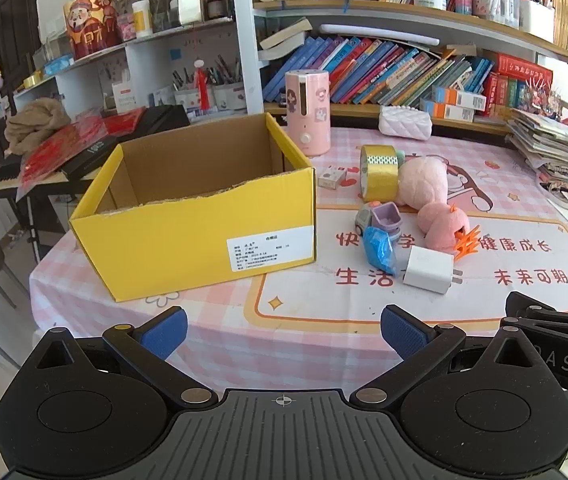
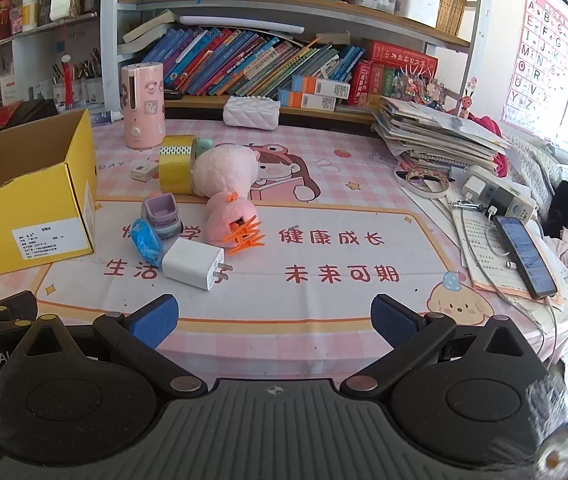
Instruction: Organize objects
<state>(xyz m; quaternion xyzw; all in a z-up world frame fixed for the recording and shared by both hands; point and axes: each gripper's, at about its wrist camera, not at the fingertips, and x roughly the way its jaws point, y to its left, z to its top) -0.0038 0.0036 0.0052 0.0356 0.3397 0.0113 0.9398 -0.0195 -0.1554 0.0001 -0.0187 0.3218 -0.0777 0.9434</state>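
So, nothing's been picked up yet by the look of it, and the step in hand is judged to be the first grab.

Left wrist view: the left gripper (image 1: 283,330) is held low at the bottom of the frame, jaws spread wide with nothing between the blue pads. The open yellow cardboard box (image 1: 199,216) is sat left of centre on the pink checked tablecloth (image 1: 203,320), and no items can be seen inside it from this angle. The clutter is bunched just right of the box: a white square plug charger (image 1: 428,269), a crinkly blue plastic bag (image 1: 380,250), a small grey and purple toy truck (image 1: 378,220), an orange spiky plastic clip (image 1: 468,245), a pink plush toy (image 1: 428,196) and a roll of gold tape (image 1: 379,174).

Right wrist view: the right gripper (image 2: 273,320) is also released and empty, at the bottom of the frame. The charger (image 2: 191,263) is the closest piece, lower left of centre, touching the blue bag (image 2: 145,240).

The charger should probably be taken first. It's best gripped across its flat sides, clear of the prongs, and lifted straight up so the bag isn't dragged along. The box's front edge is torn and uneven, so things are better dropped in from above.
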